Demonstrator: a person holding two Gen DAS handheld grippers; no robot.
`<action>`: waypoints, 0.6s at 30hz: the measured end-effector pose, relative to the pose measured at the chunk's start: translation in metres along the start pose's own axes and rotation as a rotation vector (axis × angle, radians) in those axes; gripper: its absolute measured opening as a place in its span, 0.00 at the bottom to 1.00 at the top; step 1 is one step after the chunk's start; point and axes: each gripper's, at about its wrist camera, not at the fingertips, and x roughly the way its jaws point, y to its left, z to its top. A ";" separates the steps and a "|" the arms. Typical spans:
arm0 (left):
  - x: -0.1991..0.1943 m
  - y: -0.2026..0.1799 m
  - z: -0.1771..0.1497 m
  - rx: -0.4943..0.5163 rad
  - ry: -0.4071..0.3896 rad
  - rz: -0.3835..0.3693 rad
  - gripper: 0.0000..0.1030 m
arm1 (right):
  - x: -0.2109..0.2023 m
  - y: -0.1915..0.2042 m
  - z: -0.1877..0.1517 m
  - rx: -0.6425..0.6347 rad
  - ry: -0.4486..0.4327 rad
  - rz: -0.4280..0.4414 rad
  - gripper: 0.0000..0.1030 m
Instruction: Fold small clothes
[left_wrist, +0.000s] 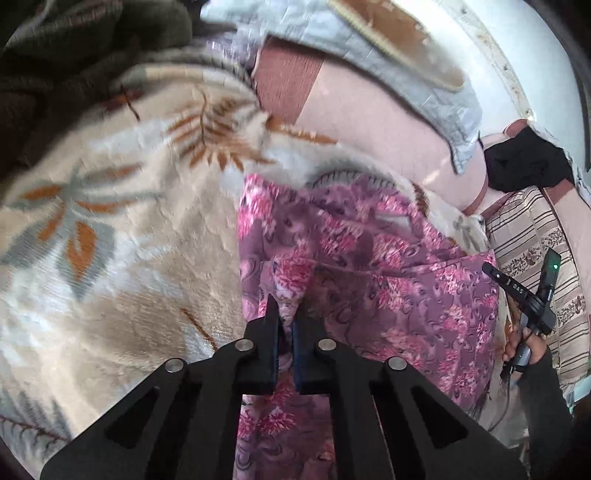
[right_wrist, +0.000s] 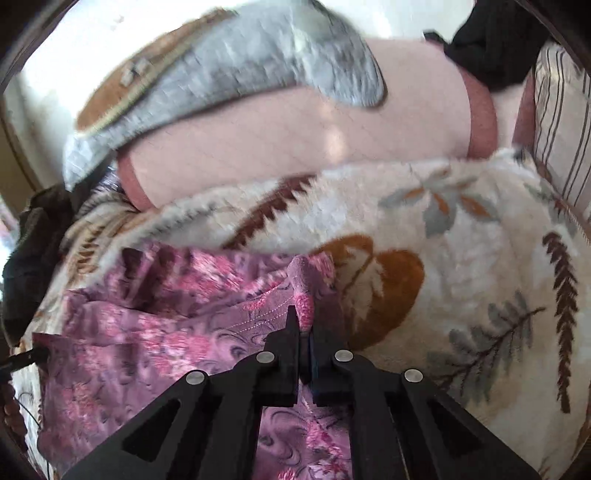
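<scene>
One pink floral garment (left_wrist: 388, 280) lies on one leaf-patterned blanket (left_wrist: 122, 229). Two grippers, left (left_wrist: 287, 314) and right (right_wrist: 303, 325). One pink bolster (right_wrist: 295, 133), one grey quilted cover (right_wrist: 258, 62)

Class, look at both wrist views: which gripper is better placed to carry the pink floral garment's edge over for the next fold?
Neither clearly. The left gripper and right gripper each pinch the pink floral garment on the blanket; both should probably move together.

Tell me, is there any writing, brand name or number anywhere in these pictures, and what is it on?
Small white lettering on the right gripper, seen from the left wrist camera: too small and blurred to read.
Pink floral garment: pattern only, no words.
Leaf-patterned blanket: no words.
Nothing else carries legible text.
</scene>
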 end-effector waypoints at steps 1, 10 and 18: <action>-0.007 -0.002 0.001 0.000 -0.020 -0.007 0.03 | -0.007 0.000 0.001 0.005 -0.016 0.014 0.03; -0.017 -0.006 0.051 -0.065 -0.113 -0.005 0.03 | -0.021 0.006 0.032 0.030 -0.094 0.001 0.03; 0.034 0.010 0.089 -0.128 -0.089 0.042 0.03 | 0.017 0.009 0.063 0.047 -0.107 -0.027 0.03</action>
